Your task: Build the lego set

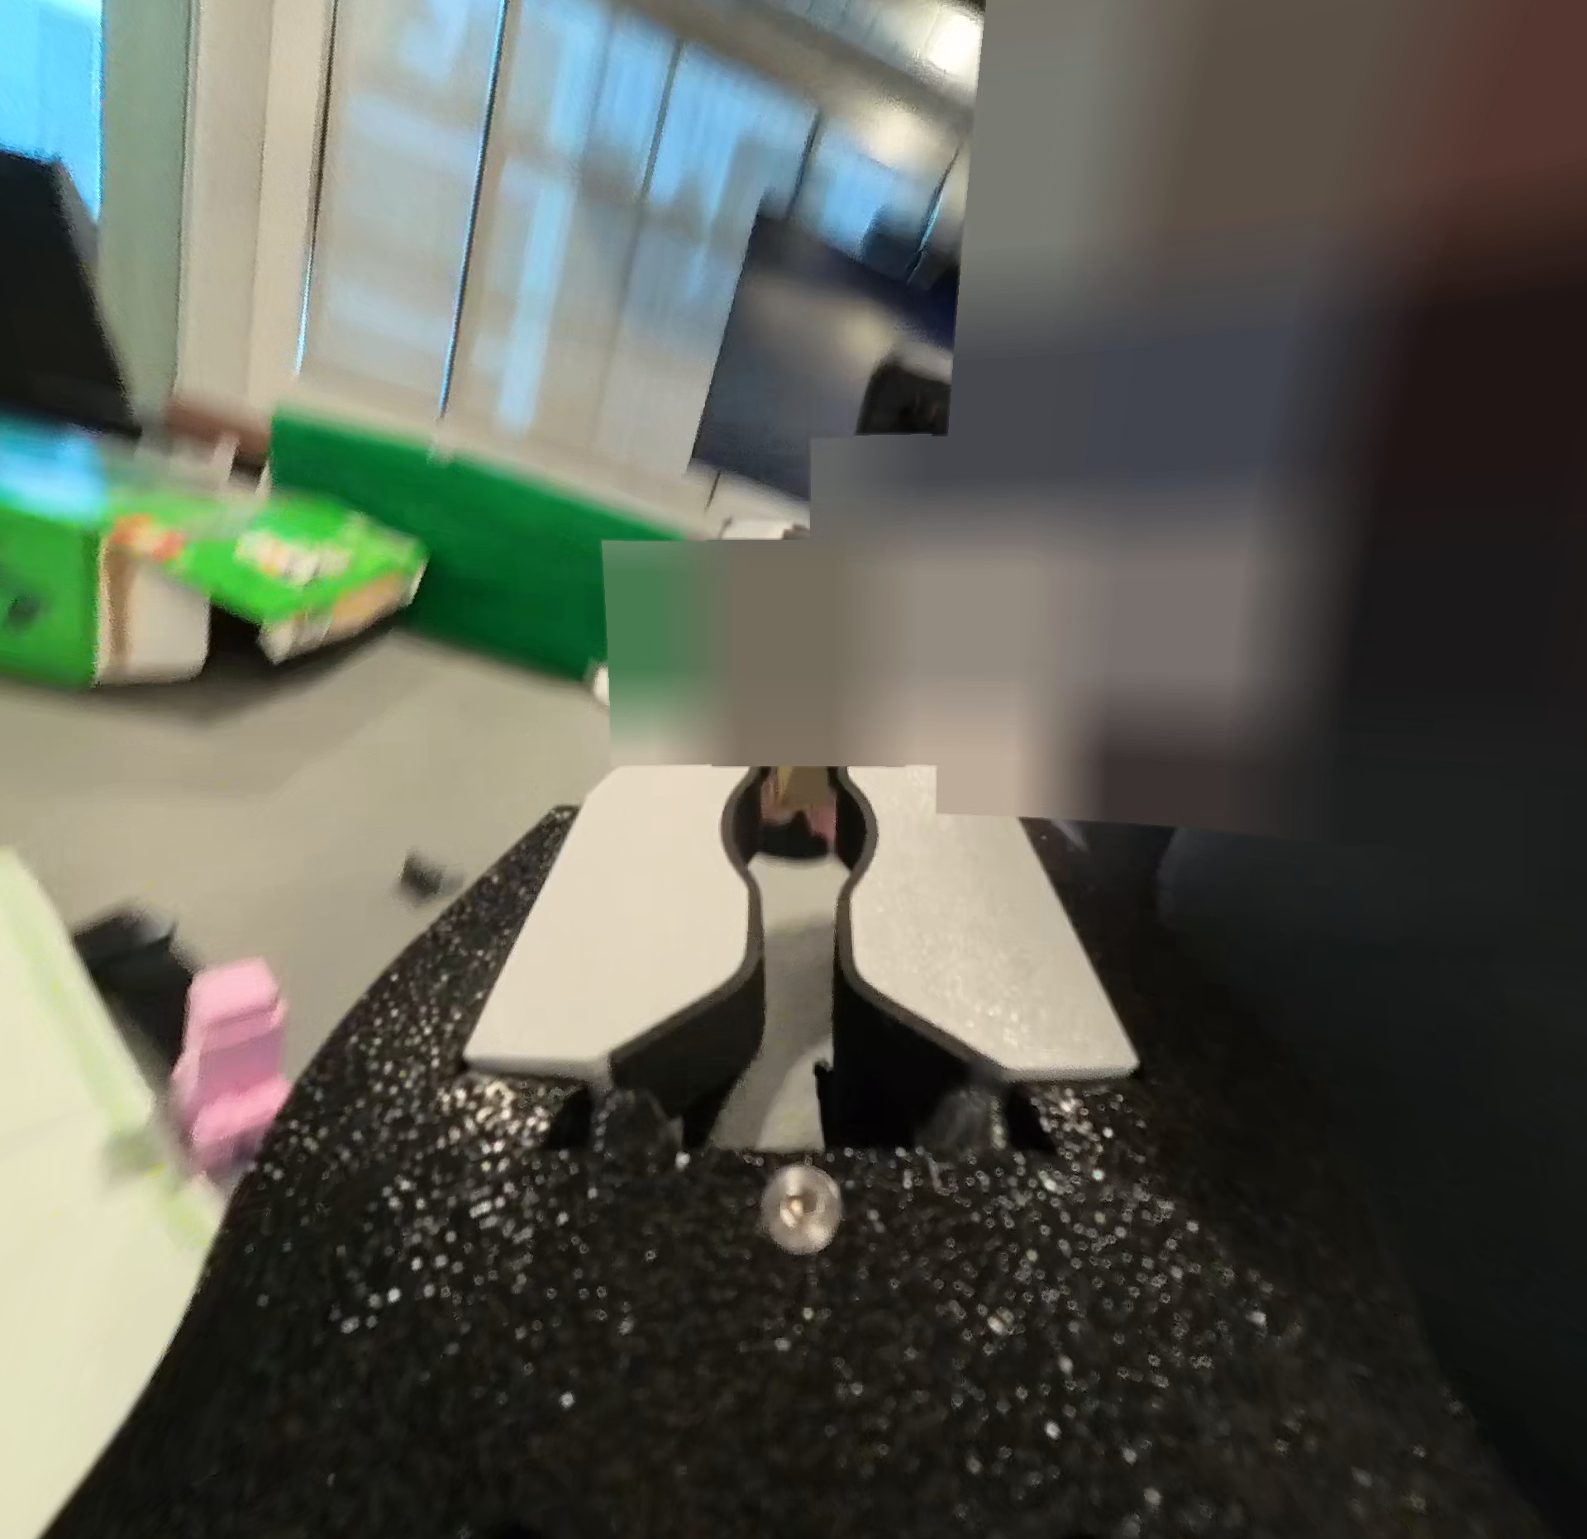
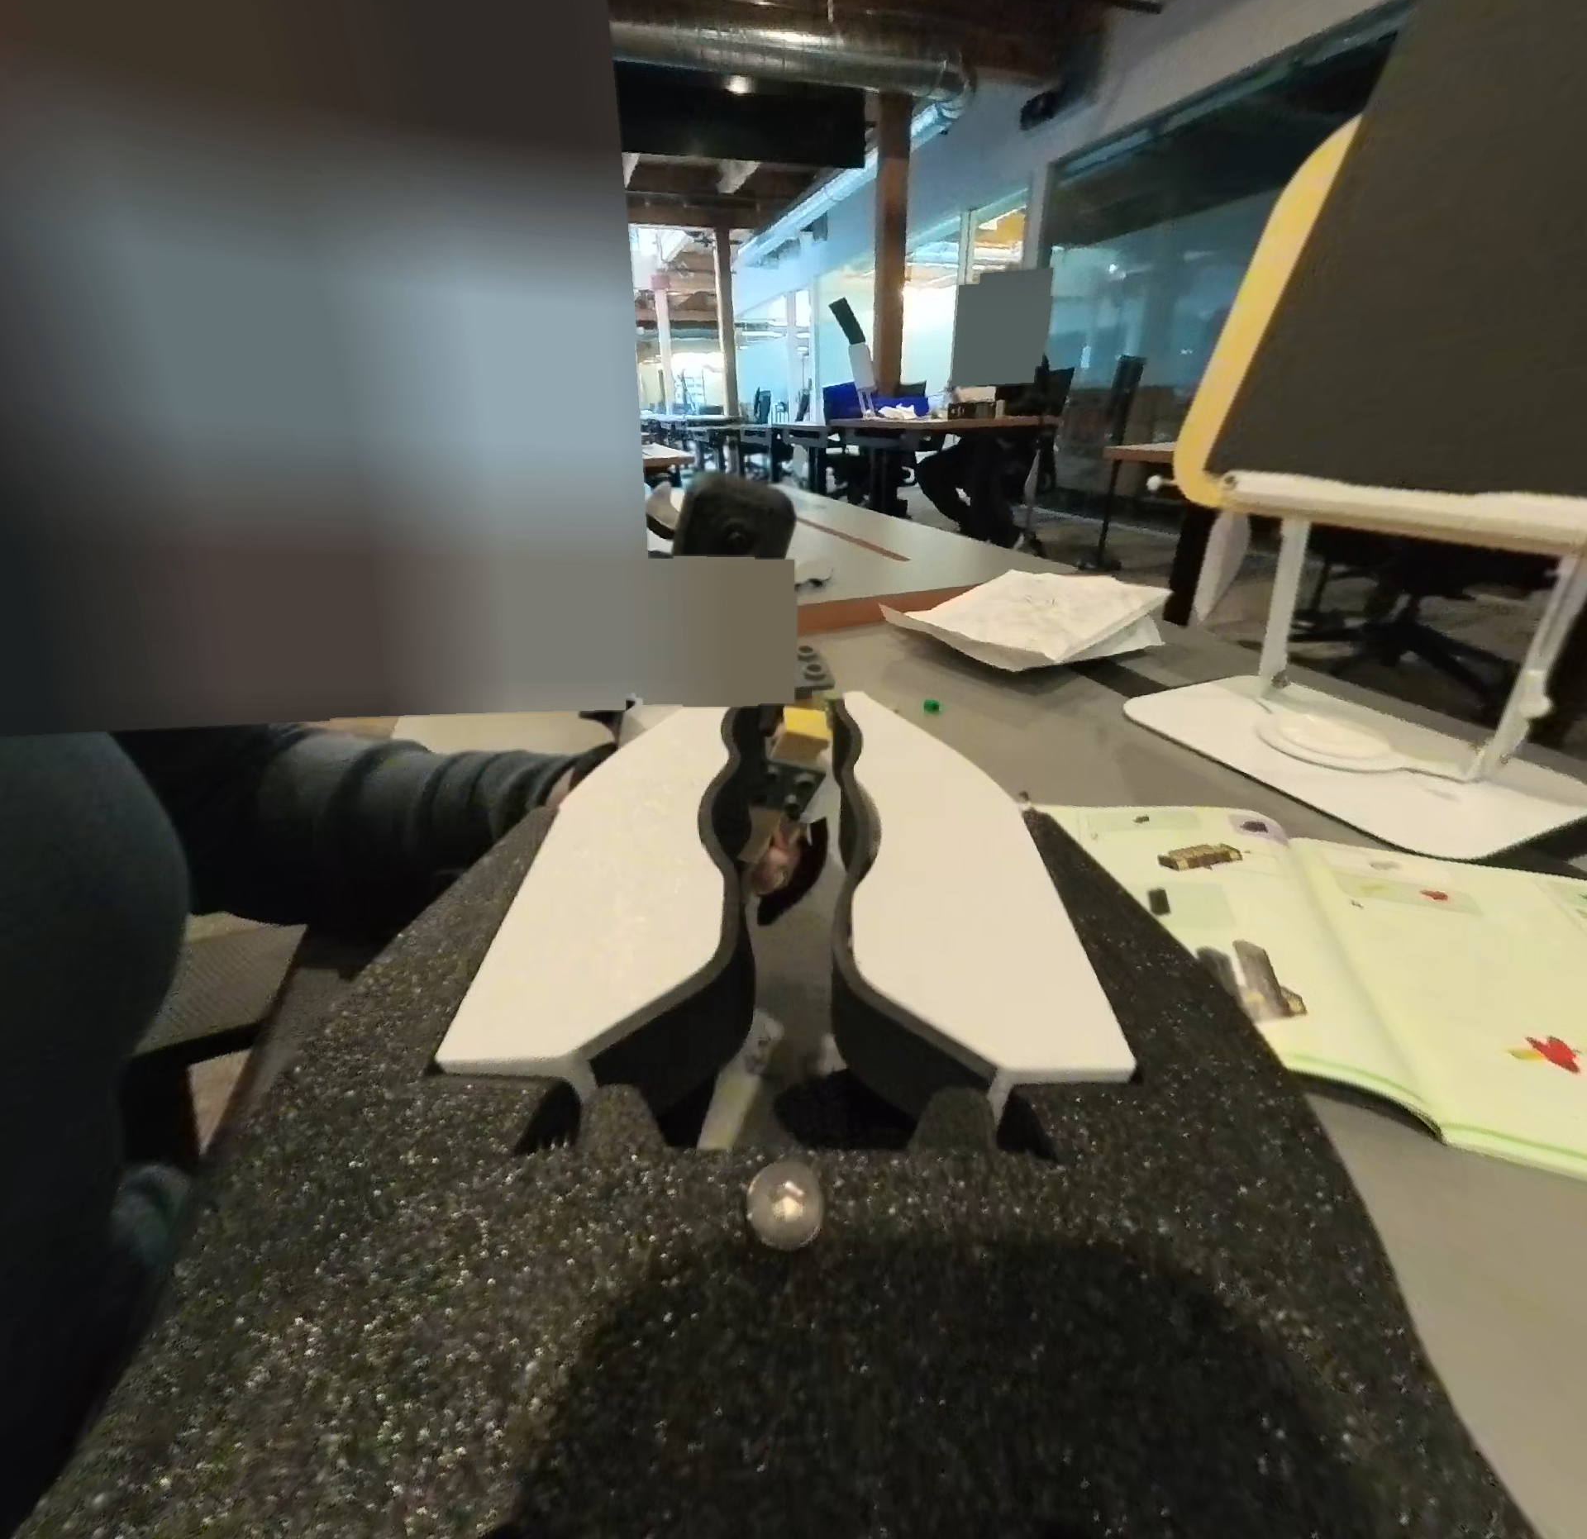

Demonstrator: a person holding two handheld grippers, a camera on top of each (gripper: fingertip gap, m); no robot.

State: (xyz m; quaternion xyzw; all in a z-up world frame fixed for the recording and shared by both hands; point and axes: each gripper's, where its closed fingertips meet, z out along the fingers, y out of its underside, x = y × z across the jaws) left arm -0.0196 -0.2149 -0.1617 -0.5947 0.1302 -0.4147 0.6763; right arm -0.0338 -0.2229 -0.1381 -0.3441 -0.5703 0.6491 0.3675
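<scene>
In the right wrist view my right gripper (image 2: pixel 794 712) is shut on a small lego assembly (image 2: pixel 794 778) of dark grey, yellow and tan pieces, held above the grey table (image 2: pixel 1073 725). In the blurred left wrist view my left gripper (image 1: pixel 799 781) is nearly closed, with tan and pink lego pieces (image 1: pixel 803 806) wedged between its fingers. Its fingertips are hidden behind a blur patch. A pink lego piece (image 1: pixel 232 1060) stands on the table at the lower left. The open instruction booklet (image 2: pixel 1374 940) lies to the right of the right gripper.
A green lego box (image 1: pixel 215 570) lies at the far left. A small dark piece (image 1: pixel 421 871) and a tiny green piece (image 2: pixel 932 706) lie loose. A white lamp base (image 2: pixel 1288 725) and a crumpled paper bag (image 2: pixel 1030 613) sit at the right back. A person's dark sleeve (image 2: pixel 343 802) reaches in from the left. My left and right fingertips are right by each other.
</scene>
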